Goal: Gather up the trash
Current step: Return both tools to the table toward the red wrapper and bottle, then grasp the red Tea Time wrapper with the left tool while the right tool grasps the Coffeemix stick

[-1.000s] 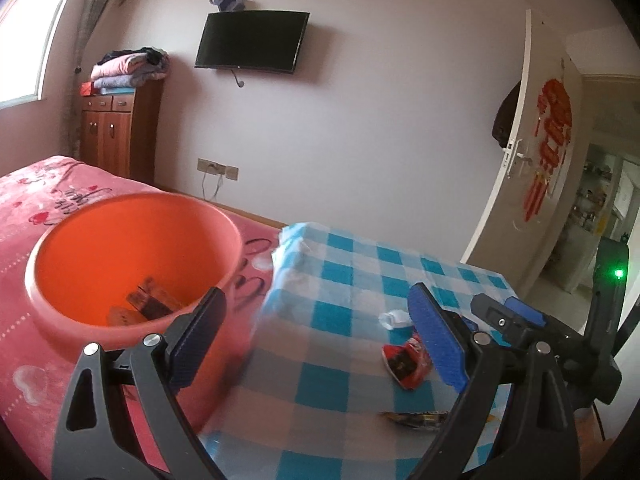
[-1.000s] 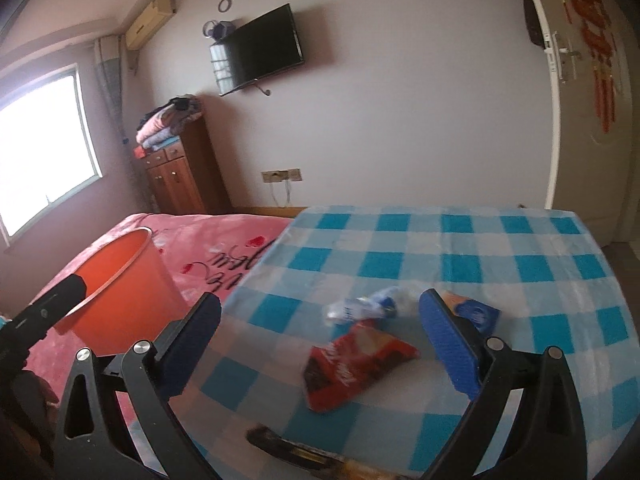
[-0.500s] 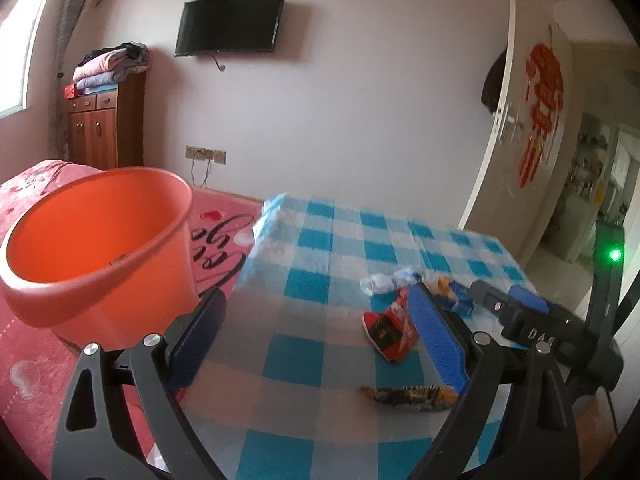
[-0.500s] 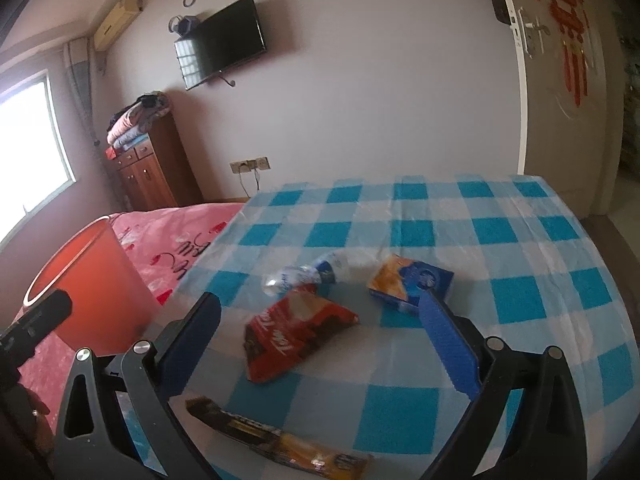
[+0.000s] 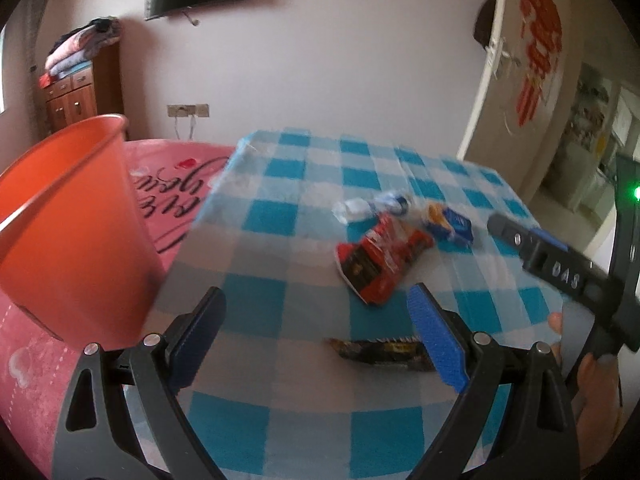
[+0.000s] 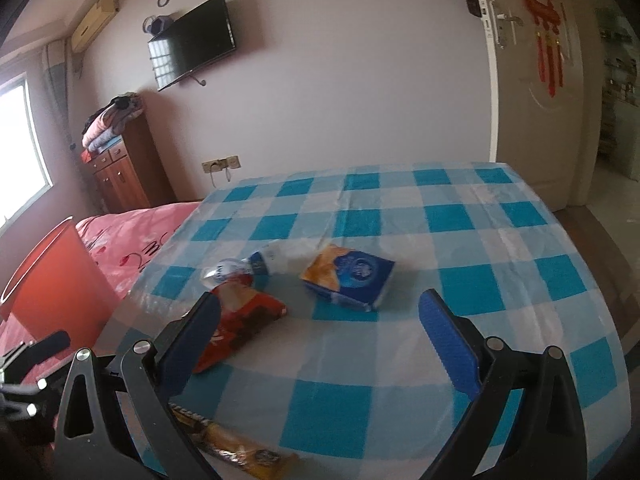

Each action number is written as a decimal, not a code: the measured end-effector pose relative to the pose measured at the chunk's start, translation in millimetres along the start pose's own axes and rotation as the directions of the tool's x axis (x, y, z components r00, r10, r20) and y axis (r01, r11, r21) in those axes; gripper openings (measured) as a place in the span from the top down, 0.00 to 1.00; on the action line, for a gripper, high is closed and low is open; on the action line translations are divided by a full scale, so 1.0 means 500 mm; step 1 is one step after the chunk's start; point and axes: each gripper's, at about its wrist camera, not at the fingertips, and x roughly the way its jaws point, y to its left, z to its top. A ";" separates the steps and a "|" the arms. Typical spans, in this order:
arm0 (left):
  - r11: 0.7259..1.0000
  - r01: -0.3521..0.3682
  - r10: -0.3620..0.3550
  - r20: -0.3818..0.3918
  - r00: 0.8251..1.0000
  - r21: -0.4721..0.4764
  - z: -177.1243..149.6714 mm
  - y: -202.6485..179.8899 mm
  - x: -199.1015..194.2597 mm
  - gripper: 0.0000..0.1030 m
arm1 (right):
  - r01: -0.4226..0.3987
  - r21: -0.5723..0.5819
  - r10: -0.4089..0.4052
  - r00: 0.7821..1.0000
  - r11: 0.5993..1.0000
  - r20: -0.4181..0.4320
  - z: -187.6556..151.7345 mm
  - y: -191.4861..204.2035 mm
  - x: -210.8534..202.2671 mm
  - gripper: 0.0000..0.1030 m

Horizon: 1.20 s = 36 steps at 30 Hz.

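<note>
Trash lies on the blue-and-white checked tablecloth (image 6: pixel 460 216): a red snack bag (image 6: pixel 240 324) (image 5: pixel 380 260), a crushed clear bottle (image 6: pixel 248 266) (image 5: pixel 372 206), a blue and orange carton (image 6: pixel 348 276) (image 5: pixel 452 222) and a dark and yellow bar wrapper (image 6: pixel 240 448) (image 5: pixel 384 350). My left gripper (image 5: pixel 316 324) hovers open over the table's near left part, the bar wrapper by its right finger. My right gripper (image 6: pixel 320 328) is open above the cloth, just short of the carton, its left finger in front of the red bag. An orange bucket (image 5: pixel 68 216) (image 6: pixel 52 276) stands on the pink bed to the left.
The pink bed (image 5: pixel 172 184) adjoins the table's left edge. A wooden cabinet (image 6: pixel 124 168) with folded bedding stands by the far wall under a mounted TV (image 6: pixel 192 42). An open door (image 6: pixel 540 80) is at the right. A person's fingers (image 5: pixel 600 392) hold the right gripper's handle.
Both grippers have come down and forward over the table. The trash looks closer and larger. The bucket has slid to the left edge of both views, its inside now hidden.
</note>
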 end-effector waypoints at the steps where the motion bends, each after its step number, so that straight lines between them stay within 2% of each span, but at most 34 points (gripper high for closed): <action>1: 1.000 0.000 0.000 -0.012 1.000 0.018 -0.004 -0.011 0.006 0.10 | 0.003 0.002 -0.003 1.000 1.000 0.000 0.000 -0.005 0.002 0.05; 11: 0.994 0.040 -0.034 -0.064 0.997 0.097 -0.014 -0.081 0.038 0.10 | 0.039 0.036 -0.039 0.999 0.999 -0.007 0.003 -0.070 0.015 0.05; 21: 0.985 0.070 -0.060 -0.071 0.996 0.155 0.031 -0.130 0.075 0.10 | 0.017 0.145 -0.008 0.998 0.989 -0.066 0.007 -0.163 0.038 0.05; 26: 0.984 0.086 -0.067 -0.120 0.990 0.157 0.056 -0.138 0.125 0.10 | 0.003 0.190 0.012 0.997 0.982 -0.078 0.011 -0.203 0.044 0.05; 36: 0.976 0.071 -0.036 -0.169 0.985 0.205 0.072 -0.142 0.208 0.10 | -0.039 0.220 0.066 0.991 0.975 -0.118 0.009 -0.224 0.066 0.05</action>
